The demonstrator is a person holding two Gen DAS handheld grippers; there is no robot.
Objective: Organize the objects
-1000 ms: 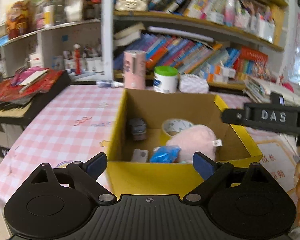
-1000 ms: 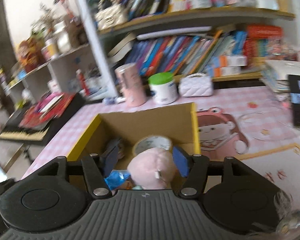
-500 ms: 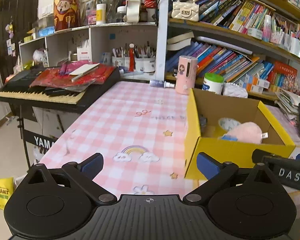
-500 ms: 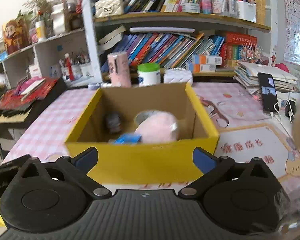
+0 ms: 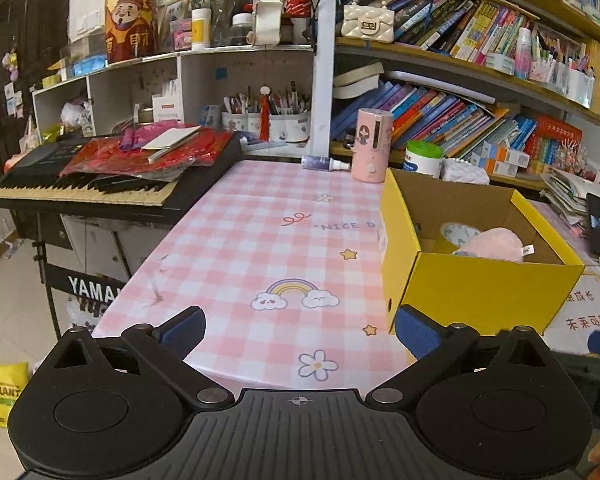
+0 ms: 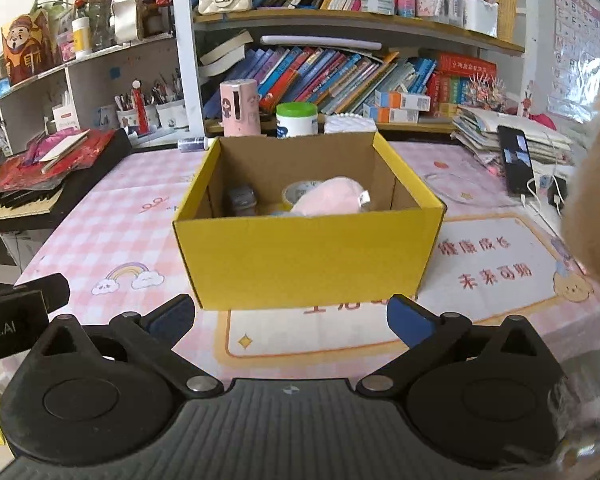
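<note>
A yellow cardboard box (image 6: 308, 252) stands on the pink checked tablecloth (image 5: 260, 248); it also shows at the right in the left wrist view (image 5: 480, 284). Inside lie a pink plush toy (image 6: 332, 196), a tape roll (image 6: 298, 192) and a small dark object (image 6: 242, 200). My left gripper (image 5: 300, 330) is open and empty, over the table's near edge, left of the box. My right gripper (image 6: 290, 316) is open and empty, in front of the box's near wall.
A black keyboard (image 5: 100, 188) piled with red packets stands left of the table. A pink canister (image 6: 240, 108), a green-lidded jar (image 6: 297, 120) and a white pouch (image 6: 350, 124) stand behind the box. A phone (image 6: 516, 160) and stacked papers lie at right. Bookshelves fill the back.
Both grippers have pulled back from over the box to the table's near edge. The pink plush toy stays in the box. The left gripper has also shifted left.
</note>
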